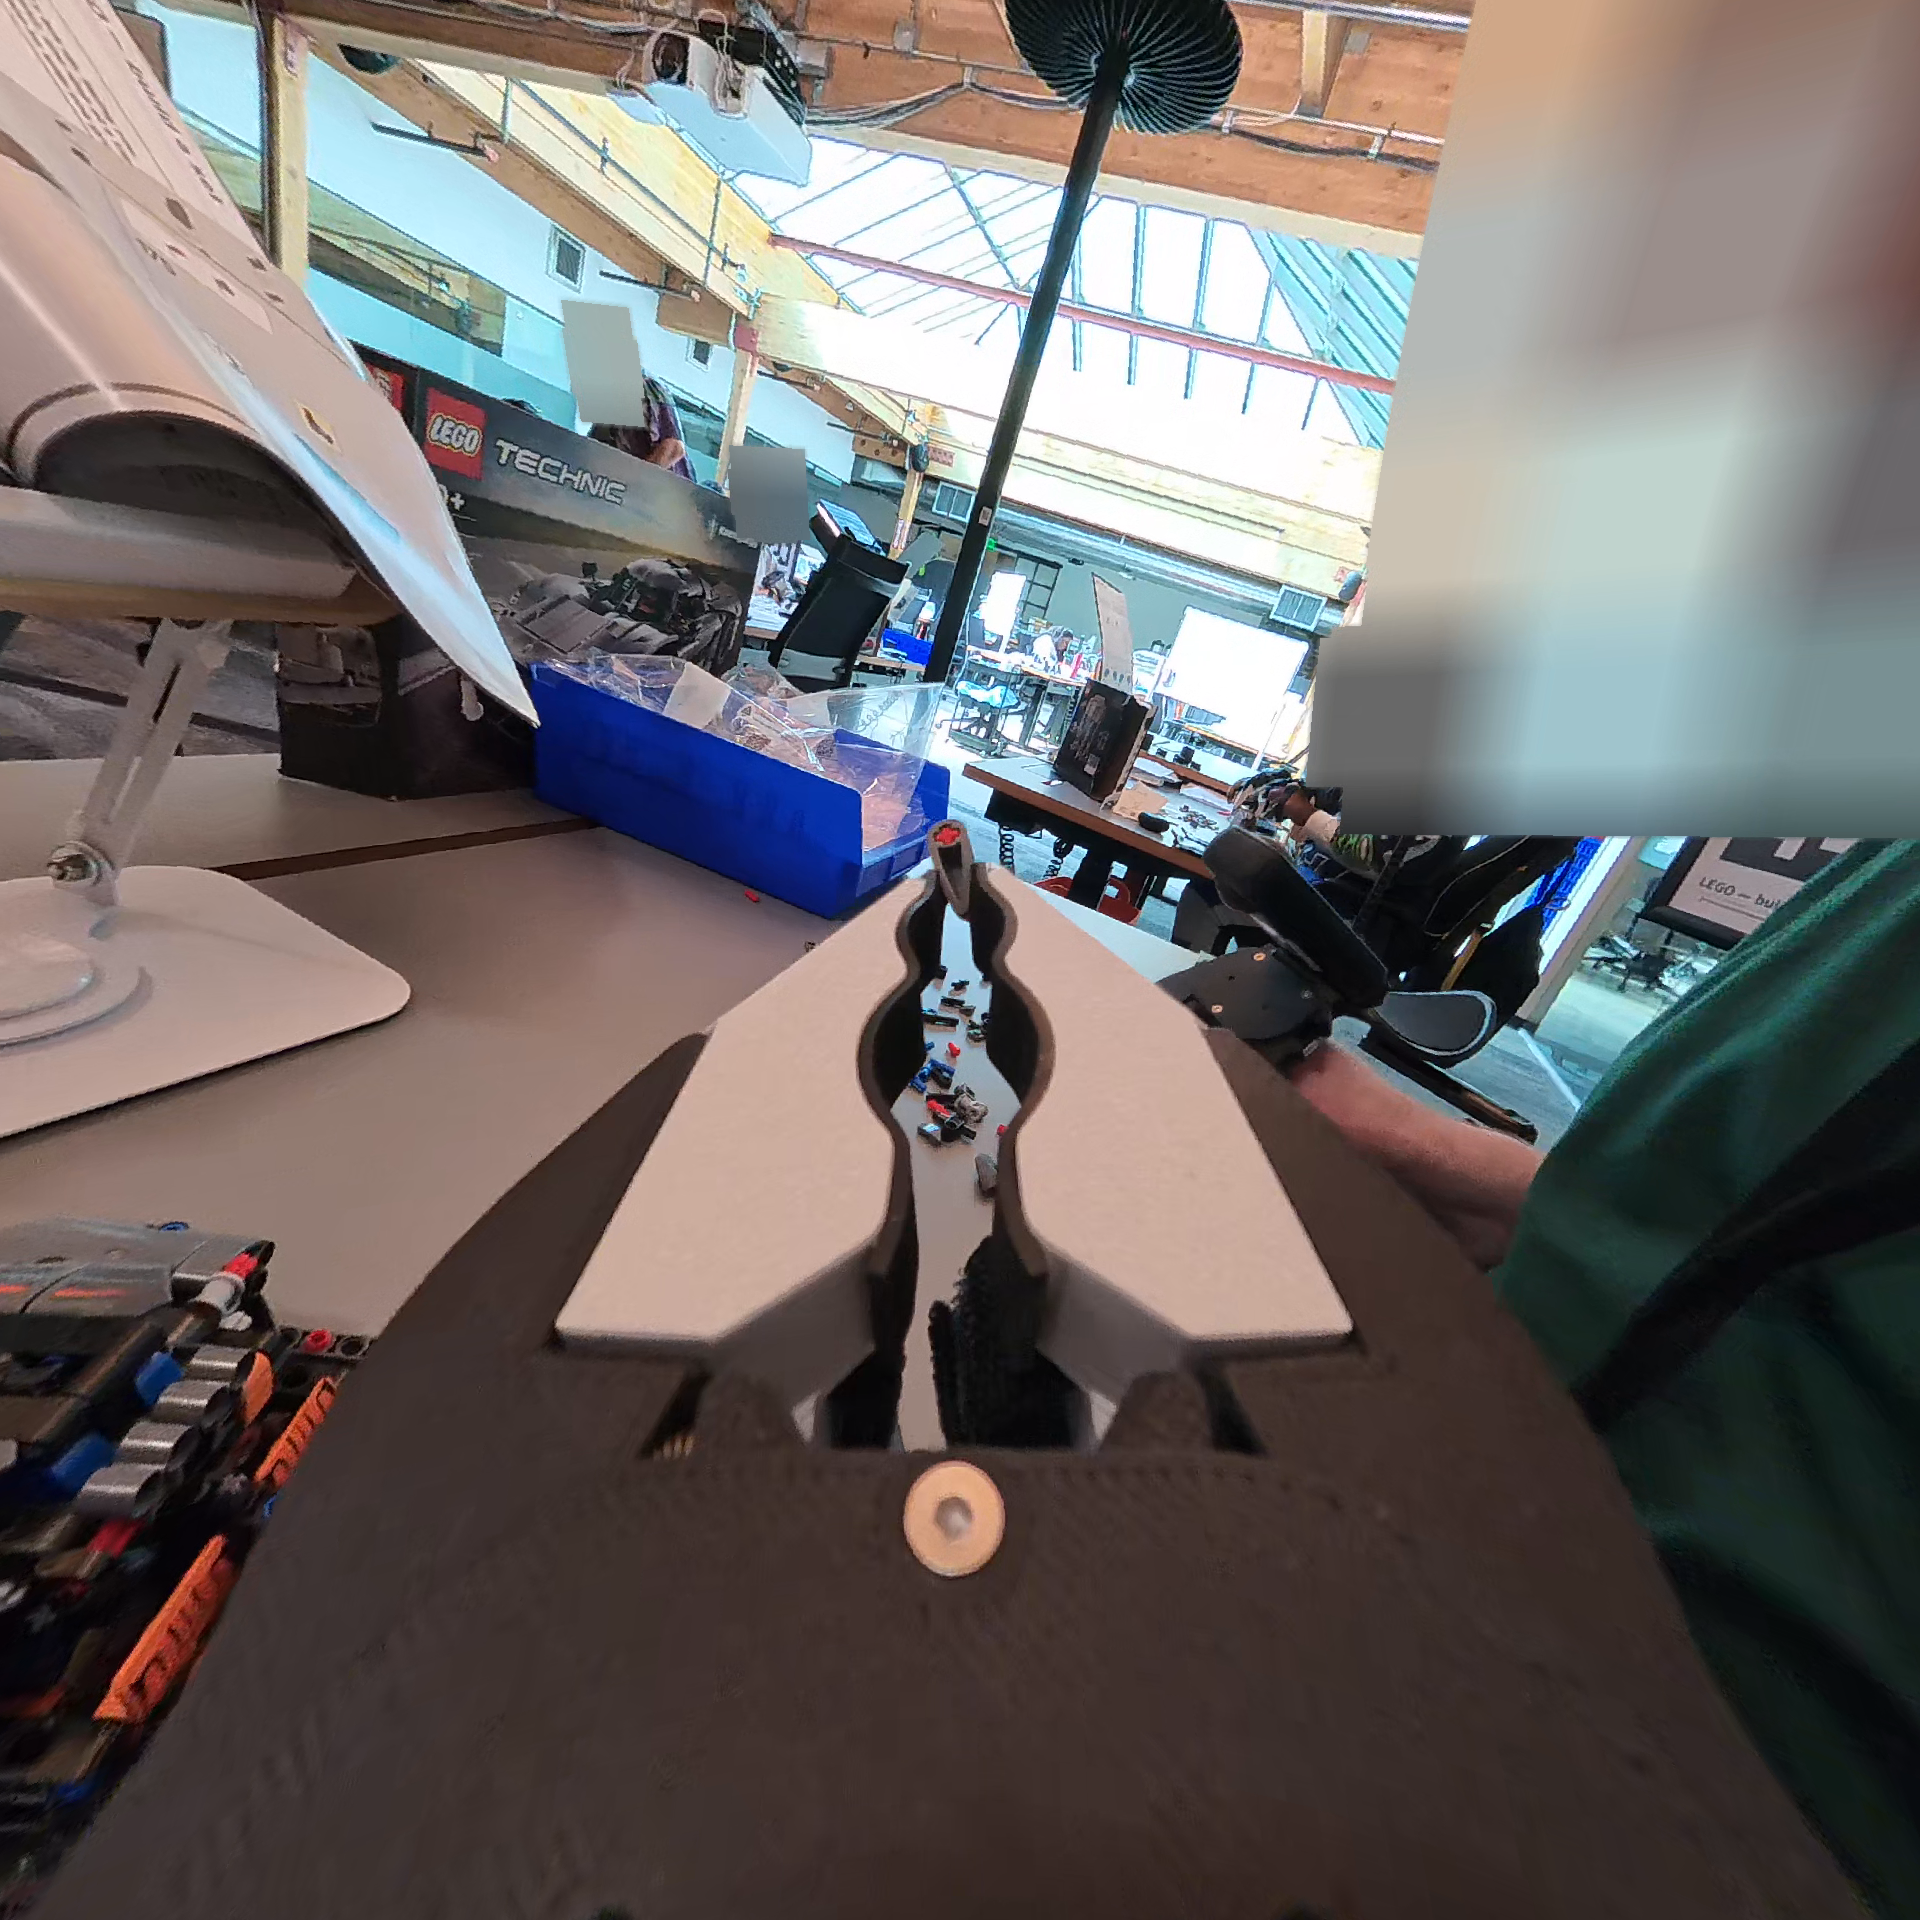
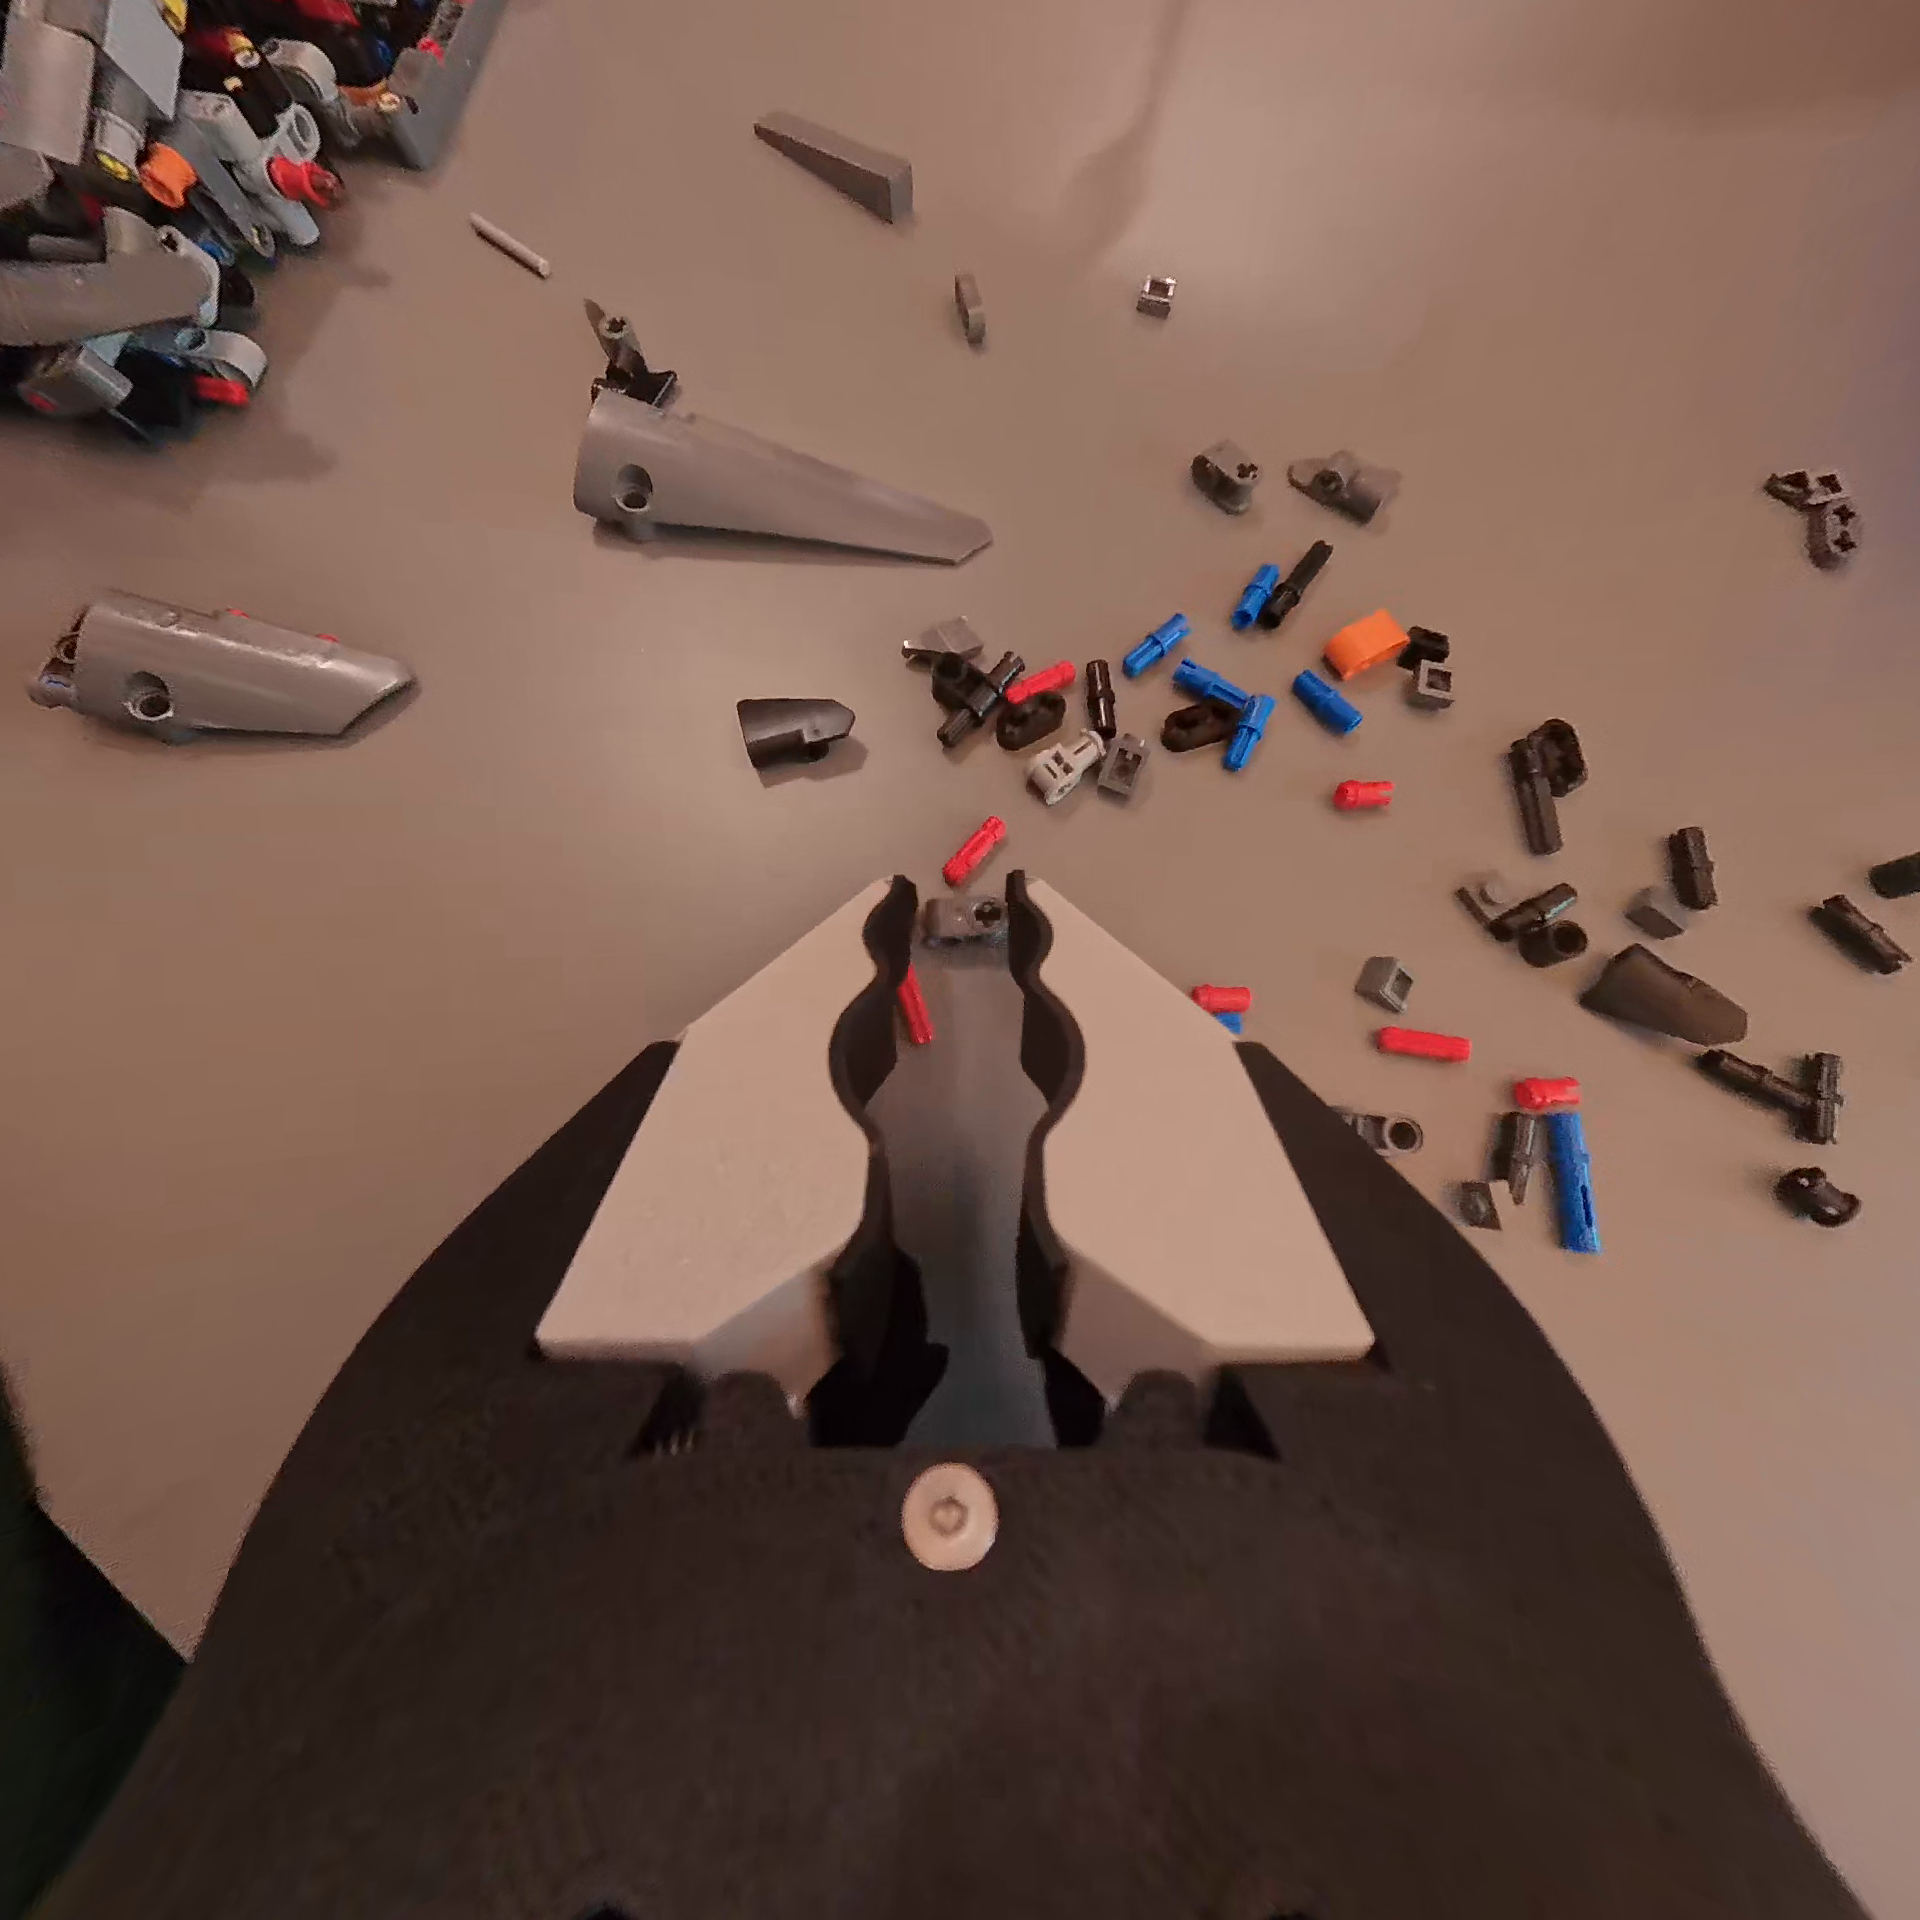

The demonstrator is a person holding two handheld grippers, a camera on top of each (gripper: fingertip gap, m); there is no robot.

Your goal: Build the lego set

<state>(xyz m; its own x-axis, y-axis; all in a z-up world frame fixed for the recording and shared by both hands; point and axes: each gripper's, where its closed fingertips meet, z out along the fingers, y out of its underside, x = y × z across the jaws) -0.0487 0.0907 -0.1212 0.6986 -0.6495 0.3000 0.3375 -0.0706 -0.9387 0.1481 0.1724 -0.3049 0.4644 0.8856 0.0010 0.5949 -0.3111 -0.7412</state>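
My left gripper is shut on a small dark grey Lego piece with a red end and holds it up above the grey table. The partly built Lego model lies at the lower left; it also shows at the top left of the right wrist view. My right gripper is low over the table. Its jaws press on both ends of a small grey connector that rests on the table. In the left wrist view a hand holds the right gripper farther right.
Loose pins and connectors are scattered ahead and to the right, with two grey wedge panels to the left. A blue bin of bags, a booklet stand and the set's box stand at the back. Tip to tip, the grippers are about 30 cm apart. The partly built Lego model is about 15 cm from my left fingertips and 30 cm from my right.
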